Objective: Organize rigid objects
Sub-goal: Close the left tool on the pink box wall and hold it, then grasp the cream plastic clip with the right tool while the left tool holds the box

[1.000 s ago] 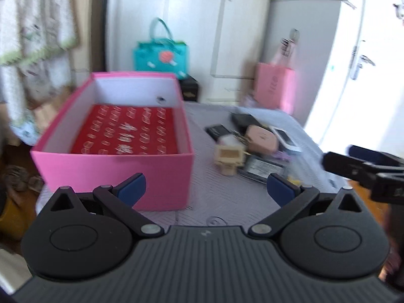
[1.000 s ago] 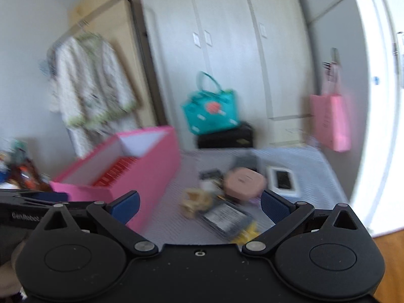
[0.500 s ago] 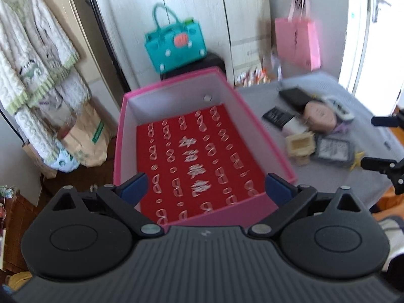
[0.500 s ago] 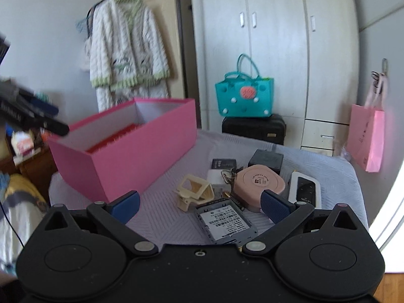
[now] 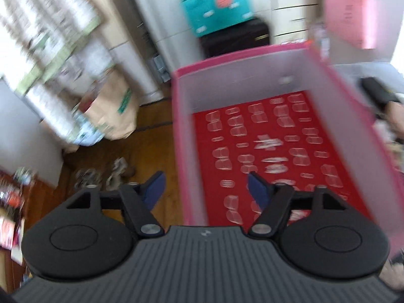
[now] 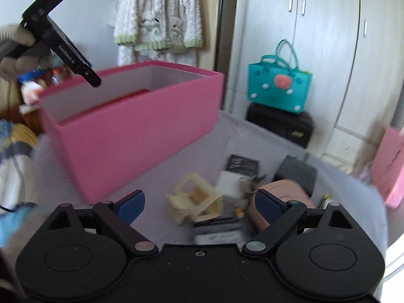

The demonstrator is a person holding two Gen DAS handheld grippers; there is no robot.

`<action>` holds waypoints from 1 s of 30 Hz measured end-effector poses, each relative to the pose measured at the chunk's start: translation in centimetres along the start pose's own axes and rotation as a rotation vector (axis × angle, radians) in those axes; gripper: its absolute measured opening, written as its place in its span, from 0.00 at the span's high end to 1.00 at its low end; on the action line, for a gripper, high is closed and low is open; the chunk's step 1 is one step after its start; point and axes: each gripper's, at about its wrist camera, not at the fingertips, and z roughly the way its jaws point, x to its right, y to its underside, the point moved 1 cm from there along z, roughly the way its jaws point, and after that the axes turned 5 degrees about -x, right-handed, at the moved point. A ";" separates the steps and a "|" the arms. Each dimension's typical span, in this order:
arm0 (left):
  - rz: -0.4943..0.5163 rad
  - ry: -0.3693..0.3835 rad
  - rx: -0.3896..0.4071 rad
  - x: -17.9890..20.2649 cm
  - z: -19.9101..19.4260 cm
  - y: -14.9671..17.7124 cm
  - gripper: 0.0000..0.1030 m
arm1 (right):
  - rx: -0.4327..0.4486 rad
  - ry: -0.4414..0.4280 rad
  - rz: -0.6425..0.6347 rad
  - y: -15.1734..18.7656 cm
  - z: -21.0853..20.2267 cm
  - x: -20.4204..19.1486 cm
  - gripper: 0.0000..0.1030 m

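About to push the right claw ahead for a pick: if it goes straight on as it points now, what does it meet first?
Most likely the cream plastic holder, which lies between the fingers of the right claw, whose jaws are closing with nothing gripped yet. The white block sits just behind it. Blur makes depth uncertain.

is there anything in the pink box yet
No, in the left wrist view the pink box shows only its bare red patterned floor, with nothing lying on it.

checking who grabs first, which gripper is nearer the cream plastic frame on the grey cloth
Right. The right gripper, jaws closing with nothing between them, sits just above the cream plastic frame; the left gripper, also closing, is over the pink box.
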 end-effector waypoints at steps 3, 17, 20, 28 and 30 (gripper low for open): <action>-0.024 0.021 -0.039 -0.9 2.2 0.1 0.58 | -0.009 -0.030 -0.026 -0.3 0.6 0.0 0.07; -0.003 -0.017 0.029 -0.5 3.9 0.1 0.90 | -0.098 -0.085 -0.066 -2.1 3.0 -0.2 0.40; 0.004 -0.019 0.035 -0.2 4.0 0.0 0.91 | -0.089 -0.064 -0.057 -2.1 3.8 -0.1 0.37; -0.039 0.055 0.036 -1.1 3.8 -0.6 0.95 | -0.044 -0.061 -0.021 -3.7 1.8 0.3 0.47; -0.039 0.077 0.057 -1.2 3.6 -0.8 0.96 | -0.027 -0.059 0.015 -4.2 1.2 1.0 0.47</action>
